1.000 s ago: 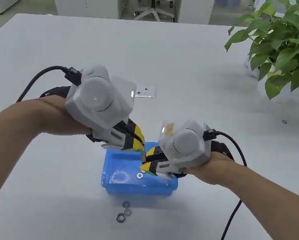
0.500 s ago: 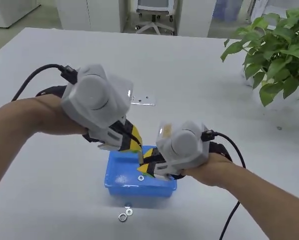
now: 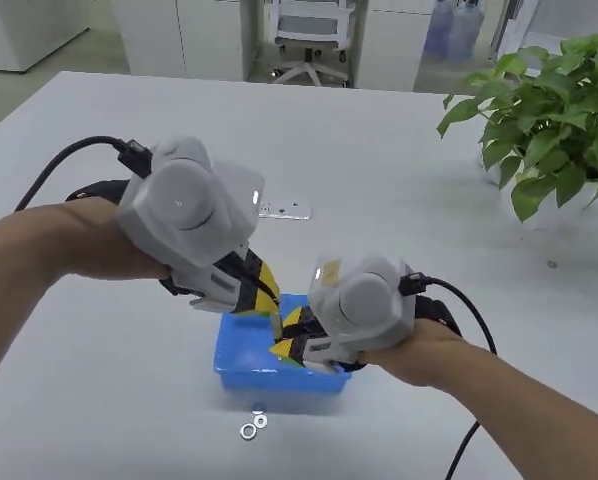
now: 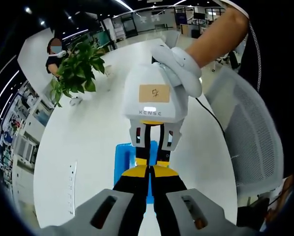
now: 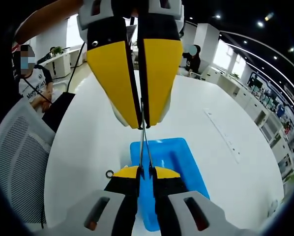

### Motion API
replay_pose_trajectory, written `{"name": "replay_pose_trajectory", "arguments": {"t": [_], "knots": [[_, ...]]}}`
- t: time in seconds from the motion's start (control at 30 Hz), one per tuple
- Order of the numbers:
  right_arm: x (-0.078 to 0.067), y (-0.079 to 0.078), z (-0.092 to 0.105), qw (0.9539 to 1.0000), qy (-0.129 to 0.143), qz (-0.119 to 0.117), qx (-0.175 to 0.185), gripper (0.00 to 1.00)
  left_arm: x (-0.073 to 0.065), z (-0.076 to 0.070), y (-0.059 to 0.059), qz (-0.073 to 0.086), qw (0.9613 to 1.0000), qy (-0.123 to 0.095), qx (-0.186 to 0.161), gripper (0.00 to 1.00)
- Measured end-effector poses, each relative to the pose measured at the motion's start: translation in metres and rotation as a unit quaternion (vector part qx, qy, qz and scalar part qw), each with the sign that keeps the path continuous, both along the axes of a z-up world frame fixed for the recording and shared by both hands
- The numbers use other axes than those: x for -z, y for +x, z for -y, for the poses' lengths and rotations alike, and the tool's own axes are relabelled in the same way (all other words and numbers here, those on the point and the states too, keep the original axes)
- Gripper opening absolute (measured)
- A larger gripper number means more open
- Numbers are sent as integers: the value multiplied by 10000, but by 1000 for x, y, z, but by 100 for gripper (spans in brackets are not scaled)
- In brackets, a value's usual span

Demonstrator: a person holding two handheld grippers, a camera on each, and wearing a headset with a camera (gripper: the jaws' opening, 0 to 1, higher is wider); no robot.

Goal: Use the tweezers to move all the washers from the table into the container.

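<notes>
Jaws of left gripper (image 4: 149, 170) and right gripper (image 5: 146, 170) both clamp the tweezers (image 5: 143, 140) above the container (image 3: 244, 365).

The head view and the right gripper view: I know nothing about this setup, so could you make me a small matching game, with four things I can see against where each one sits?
Things
1. container
2. washers
3. plant
4. tweezers

Places
A. clamped between the left gripper and the right gripper
B. loose on the table, on the person's side of the blue box
C. directly under both grippers
D. at the table's far right

Pairs: 1-C, 2-B, 3-D, 4-A
</notes>
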State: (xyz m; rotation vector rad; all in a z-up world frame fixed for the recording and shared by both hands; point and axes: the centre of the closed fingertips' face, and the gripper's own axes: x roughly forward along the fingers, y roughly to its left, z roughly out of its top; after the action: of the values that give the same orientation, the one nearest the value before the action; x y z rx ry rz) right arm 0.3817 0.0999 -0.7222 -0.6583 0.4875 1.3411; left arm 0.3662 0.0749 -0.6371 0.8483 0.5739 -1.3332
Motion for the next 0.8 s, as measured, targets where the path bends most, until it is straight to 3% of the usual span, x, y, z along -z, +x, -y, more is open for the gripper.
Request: {"name": "replay_pose_trajectory", "arguments": {"t": [0.33, 0.8], "knots": [[9, -20, -6, 9999, -19, -61, -126, 11, 10, -9, -18, -98, 9999, 75, -83, 5], [34, -44, -15, 9992, -78, -303, -255, 11, 35, -16, -37, -329, 9993, 121, -145, 5]]}}
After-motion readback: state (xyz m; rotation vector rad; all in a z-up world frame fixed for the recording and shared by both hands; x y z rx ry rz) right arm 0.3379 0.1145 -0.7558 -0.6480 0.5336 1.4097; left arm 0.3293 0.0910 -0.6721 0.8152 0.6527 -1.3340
